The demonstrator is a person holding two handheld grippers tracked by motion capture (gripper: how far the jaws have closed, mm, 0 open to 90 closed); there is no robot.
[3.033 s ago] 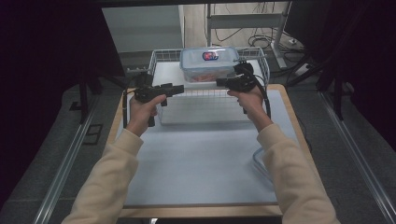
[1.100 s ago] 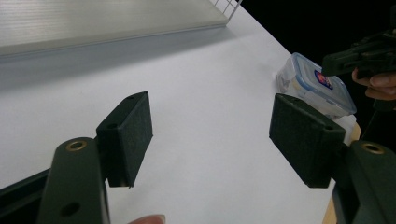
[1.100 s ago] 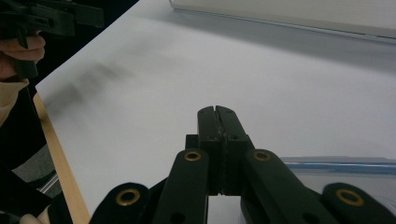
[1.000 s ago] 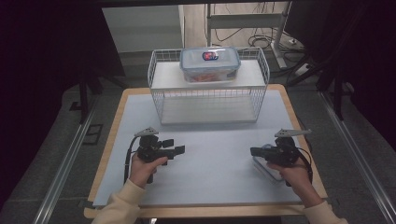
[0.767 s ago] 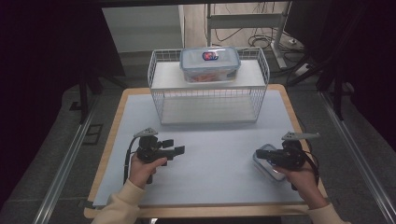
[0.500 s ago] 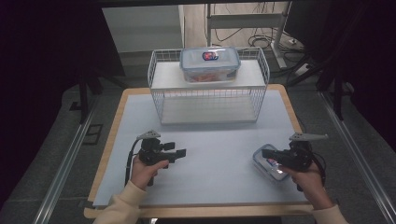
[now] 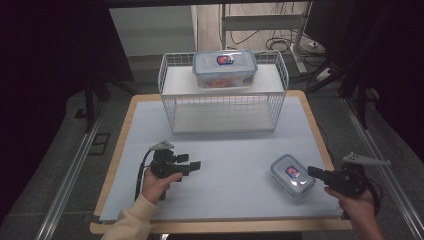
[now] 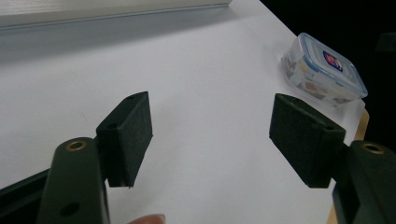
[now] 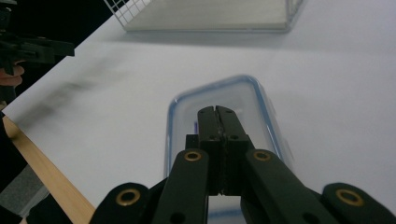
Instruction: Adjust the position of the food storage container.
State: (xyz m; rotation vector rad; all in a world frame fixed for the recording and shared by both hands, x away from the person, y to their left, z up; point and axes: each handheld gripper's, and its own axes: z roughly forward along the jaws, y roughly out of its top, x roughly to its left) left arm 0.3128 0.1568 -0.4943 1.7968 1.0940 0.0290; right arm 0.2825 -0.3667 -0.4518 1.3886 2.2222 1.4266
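Observation:
A small clear lidded container [image 7: 292, 176] with a red label lies on the white mat near the front right. My right gripper [image 7: 312, 171] is shut and empty, its tips at the container's right edge. In the right gripper view the closed jaws [image 9: 217, 112] hang over the container's lid [image 9: 187, 121]; whether they touch it I cannot tell. My left gripper [image 7: 194, 165] is held open above the mat at the front left. In the left gripper view its pads [image 8: 130, 130] stand wide apart with nothing between them, and the small container [image 8: 327, 72] lies farther off.
A white wire rack [image 7: 167, 107] stands at the back of the table, with a larger clear lidded container [image 7: 225, 68] on its top shelf. The table's wooden edge [image 7: 320, 130] runs close by the right hand. Metal rails flank the table.
My right hand has drawn back toward the table's right edge, uncovering the small container. The left hand has stayed in place.

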